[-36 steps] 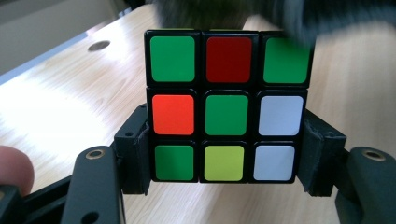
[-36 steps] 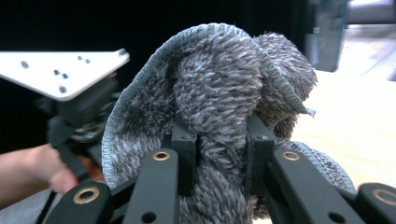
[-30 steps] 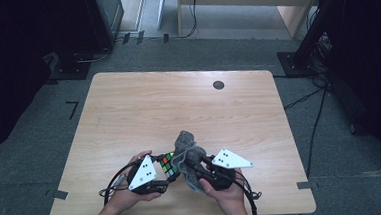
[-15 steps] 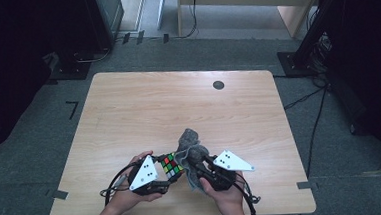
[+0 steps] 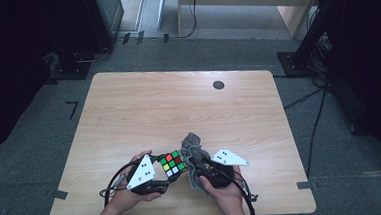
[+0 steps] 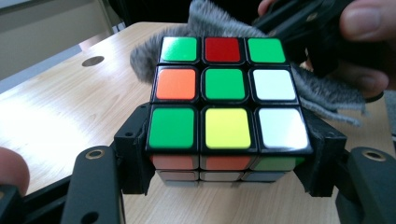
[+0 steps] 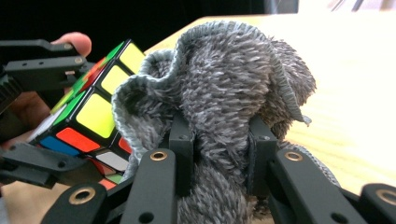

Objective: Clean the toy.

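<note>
A: From above, where were they?
B: Near the desk's (image 5: pixel 128 111) front edge; the left gripper (image 5: pixel 158 175) clamped the puzzle cube (image 5: pixel 172 163).
A: And closer in?
B: The left gripper view showed its jaws gripping the cube's sides; in the right gripper view, the right gripper (image 7: pixel 219 154) pinched the grey cloth (image 7: pixel 233 88).

Scrambled cube (image 6: pixel 226 114) clamped level off table; bunched grey fuzzy cloth (image 7: pixel 233 100) touching its side.

No readable text, label, brand, number or sign appears on the cube (image 6: pixel 226 109), the grey cloth (image 7: pixel 233 88) or the worktop (image 5: pixel 178 108).
</note>
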### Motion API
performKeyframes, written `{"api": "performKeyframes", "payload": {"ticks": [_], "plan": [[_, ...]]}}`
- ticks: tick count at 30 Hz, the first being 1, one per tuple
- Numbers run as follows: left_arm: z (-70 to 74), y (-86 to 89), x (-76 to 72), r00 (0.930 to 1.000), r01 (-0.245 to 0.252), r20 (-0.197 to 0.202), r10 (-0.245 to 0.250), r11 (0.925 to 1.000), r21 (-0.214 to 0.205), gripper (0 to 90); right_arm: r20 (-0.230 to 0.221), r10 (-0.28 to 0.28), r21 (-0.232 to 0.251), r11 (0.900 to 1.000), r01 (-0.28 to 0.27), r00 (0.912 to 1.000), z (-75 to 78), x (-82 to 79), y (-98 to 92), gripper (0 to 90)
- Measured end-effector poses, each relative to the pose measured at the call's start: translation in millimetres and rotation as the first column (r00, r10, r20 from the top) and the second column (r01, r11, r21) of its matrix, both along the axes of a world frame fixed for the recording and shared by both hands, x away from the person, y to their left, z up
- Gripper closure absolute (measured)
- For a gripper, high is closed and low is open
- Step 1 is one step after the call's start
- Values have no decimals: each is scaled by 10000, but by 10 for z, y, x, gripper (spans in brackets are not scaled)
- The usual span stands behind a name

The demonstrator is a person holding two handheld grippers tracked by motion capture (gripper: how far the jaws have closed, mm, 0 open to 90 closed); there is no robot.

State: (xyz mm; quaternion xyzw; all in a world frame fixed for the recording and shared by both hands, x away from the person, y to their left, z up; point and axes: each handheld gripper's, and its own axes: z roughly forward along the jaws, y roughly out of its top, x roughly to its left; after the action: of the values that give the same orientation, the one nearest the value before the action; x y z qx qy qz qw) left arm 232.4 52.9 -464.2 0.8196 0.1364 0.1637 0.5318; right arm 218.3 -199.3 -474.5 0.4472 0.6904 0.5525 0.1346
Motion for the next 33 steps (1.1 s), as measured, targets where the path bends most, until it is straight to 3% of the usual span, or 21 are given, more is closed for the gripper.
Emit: {"api": "performKeyframes", "payload": {"ticks": [4,6,8,10,12,13,14,16,17,19,20,21,24,26,28,29,31,32,33], "plan": [[-5,-10,-2,10000,4,-33,-4,10000,-32,339,-366,114,112,9999,-110,9993,-45,16,10,708],[-8,-14,4,10000,-38,-45,37,10000,-42,339,-344,115,71,9999,-112,9993,-38,22,-7,707],[-13,-21,13,9998,-197,-7,197,9997,149,340,35,-172,-77,9998,172,9998,28,5,-48,708],[-40,-37,20,9994,-336,-5,337,9983,473,340,761,-618,-82,9980,626,9952,147,-52,-89,707],[-83,-80,31,9987,-498,-54,505,9946,916,340,1980,-773,-1121,9886,1009,9772,293,-165,-10,706],[-102,-112,29,9982,-586,-59,596,9923,1089,340,2252,-583,-1370,9864,909,9726,328,-207,47,705],[-116,-152,18,9982,-587,-21,595,9898,1300,340,2494,-220,-1632,9845,644,9682,357,-253,138,704],[-113,-202,-21,9985,-546,137,532,9884,1416,340,2655,575,-2367,9716,72,9624,340,-339,355,703],[-104,-208,-37,9985,-532,232,504,9886,1405,340,2692,1094,-2940,9554,-266,9569,295,-373,474,698],[-98,-205,-53,9968,-707,469,644,9863,1488,341,3136,1258,-3419,9396,-117,9412,243,-402,540,696],[-88,-182,-50,9973,-651,434,597,9884,1370,341,3130,1205,-3309,9436,-108,9421,246,-389,517,696],[-79,-167,-51,9972,-650,464,595,9897,1272,341,3008,974,-3004,9538,-27,9487,265,-355,453,697],[-63,-140,-48,9967,-711,458,666,9919,1057,342,2797,84,-2576,9640,666,9600,293,-273,275,701],[-39,-114,-37,9973,-675,322,653,9950,730,342,2516,-476,-2652,9572,1162,9667,296,-231,177,703],[-32,-112,-16,9967,-788,240,773,9942,736,342,2822,-773,-2369,9603,1475,9562,306,-264,131,704],[-40,-117,-11,9964,-829,247,812,9933,802,342,3435,-683,-2219,9632,1516,9367,332,-340,177,704],[-62,-143,-15,9961,-861,262,839,9914,989,341,3843,-81,-2375,9654,1074,9232,356,-418,286,703],[-68,-154,-25,9966,-789,331,758,9909,1086,342,4040,395,-2629,9619,746,9139,360,-461,370,702],[-63,-162,-49,9969,-691,432,652,9929,969,341,4029,860,-2934,9552,396,9112,350,-484,451,701]]}}
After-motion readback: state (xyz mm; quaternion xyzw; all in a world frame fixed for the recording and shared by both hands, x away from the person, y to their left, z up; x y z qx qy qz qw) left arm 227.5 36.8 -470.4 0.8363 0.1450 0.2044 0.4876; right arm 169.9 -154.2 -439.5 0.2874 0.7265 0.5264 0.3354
